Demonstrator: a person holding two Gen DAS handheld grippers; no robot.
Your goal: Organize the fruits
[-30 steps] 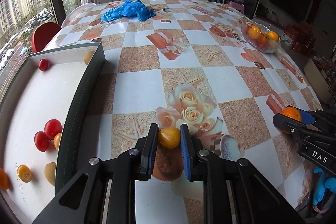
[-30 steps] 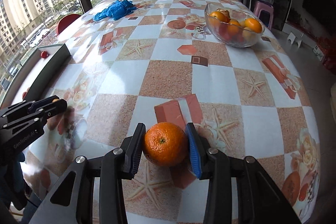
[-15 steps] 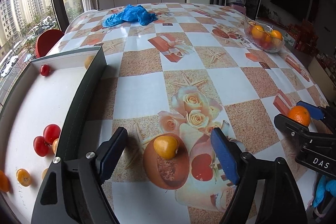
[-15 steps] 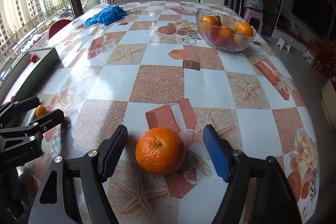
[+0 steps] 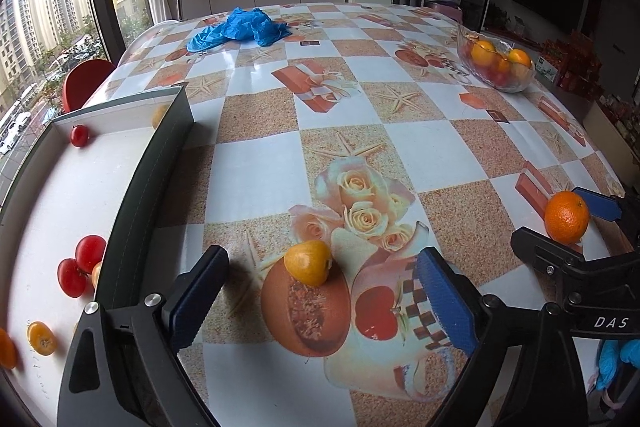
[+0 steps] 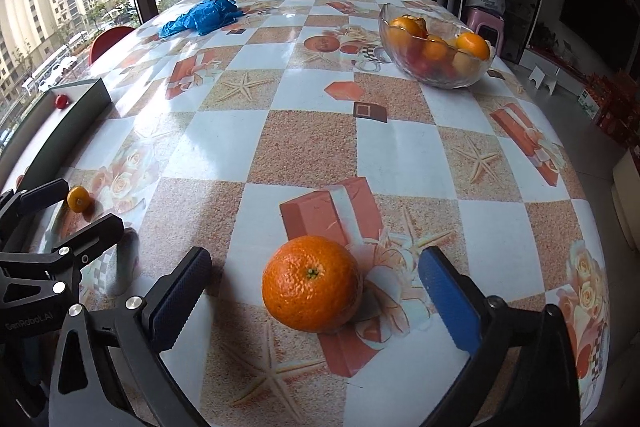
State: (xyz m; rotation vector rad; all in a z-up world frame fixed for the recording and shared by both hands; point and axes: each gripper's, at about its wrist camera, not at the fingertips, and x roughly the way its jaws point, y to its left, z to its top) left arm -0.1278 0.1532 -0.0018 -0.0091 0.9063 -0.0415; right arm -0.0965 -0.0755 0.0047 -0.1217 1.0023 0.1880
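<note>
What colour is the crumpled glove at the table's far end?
Blue: the crumpled glove shows best in the left wrist view.

Around the patterned desk

A crumpled blue plastic glove [image 5: 240, 27] lay at the far end of the chequered desk [image 5: 256, 167]; a red chair [image 5: 82, 83] stood beside the window, a pink stool [image 6: 482, 23] opposite.

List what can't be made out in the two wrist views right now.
- Tray: left wrist view, near and left parts cut off by the frame edge; its dark wall hides some fruit.
- Glass bowl: right wrist view, lower fruit piled and blurred behind glass, count unclear.
- Blue bundle: far, too small to identify.
</note>
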